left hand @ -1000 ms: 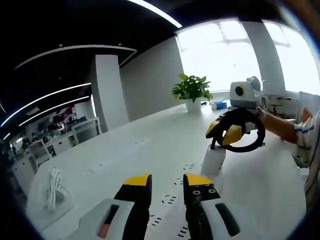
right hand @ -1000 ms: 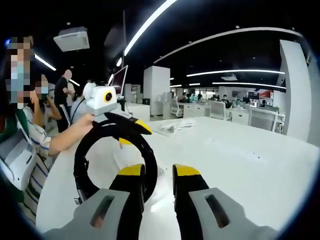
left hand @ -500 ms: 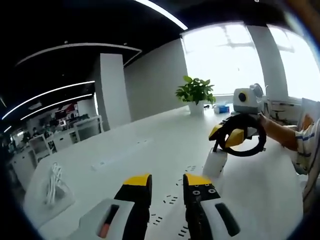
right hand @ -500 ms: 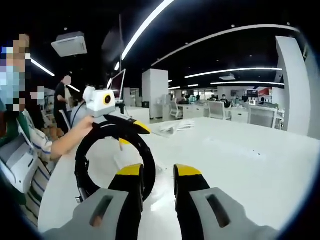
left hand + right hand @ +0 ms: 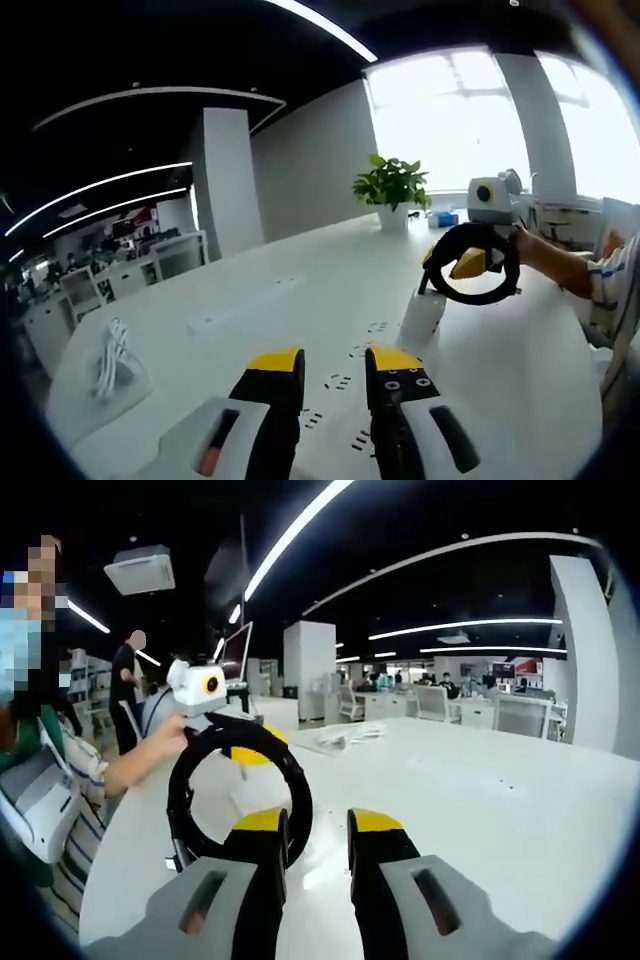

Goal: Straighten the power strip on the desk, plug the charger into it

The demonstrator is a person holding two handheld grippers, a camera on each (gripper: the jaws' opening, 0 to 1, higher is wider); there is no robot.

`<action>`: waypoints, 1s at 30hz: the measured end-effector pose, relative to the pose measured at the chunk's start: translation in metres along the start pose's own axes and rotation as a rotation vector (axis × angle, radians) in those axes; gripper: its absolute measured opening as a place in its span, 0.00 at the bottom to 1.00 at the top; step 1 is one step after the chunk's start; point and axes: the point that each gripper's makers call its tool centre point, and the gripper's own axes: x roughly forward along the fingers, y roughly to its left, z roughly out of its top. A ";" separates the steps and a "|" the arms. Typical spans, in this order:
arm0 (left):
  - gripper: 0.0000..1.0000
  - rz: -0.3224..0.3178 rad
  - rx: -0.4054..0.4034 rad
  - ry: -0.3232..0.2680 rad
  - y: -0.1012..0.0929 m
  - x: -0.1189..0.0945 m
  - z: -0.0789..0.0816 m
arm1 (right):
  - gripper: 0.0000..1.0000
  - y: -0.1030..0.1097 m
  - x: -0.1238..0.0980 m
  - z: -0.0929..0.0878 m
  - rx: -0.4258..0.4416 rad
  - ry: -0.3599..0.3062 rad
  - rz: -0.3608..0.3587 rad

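Left gripper view: yellow-tipped left gripper (image 5: 333,365), jaws spread, empty; white power strip (image 5: 247,302) at eleven o'clock untouched; plugging remains.

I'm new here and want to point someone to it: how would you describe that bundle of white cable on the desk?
Start at the long white desk in the left gripper view. Follow it to its far left end, away from the potted plant by the window. The white cable lies there in a loose coil, the one looped, stringy thing on that bare stretch.

The left gripper (image 5: 334,362) is held above the white bench (image 5: 300,300), fingers (image 5: 277,366) slightly parted, nothing between them. A white charger (image 5: 421,320) is seen beyond the right finger, beneath the right gripper (image 5: 462,265).
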 end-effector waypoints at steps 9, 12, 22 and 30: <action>0.25 0.002 0.002 0.006 0.000 -0.020 -0.009 | 0.22 -0.003 0.002 -0.011 0.001 0.033 -0.012; 0.25 -0.003 -0.010 0.001 0.001 -0.027 -0.007 | 0.22 -0.002 0.002 -0.011 0.019 0.030 -0.006; 0.29 0.012 -0.016 0.019 0.010 -0.044 -0.025 | 0.25 0.000 0.000 -0.009 0.036 -0.016 0.027; 0.28 0.004 -0.088 0.059 0.010 -0.050 -0.042 | 0.25 -0.003 0.002 -0.017 0.073 -0.023 0.030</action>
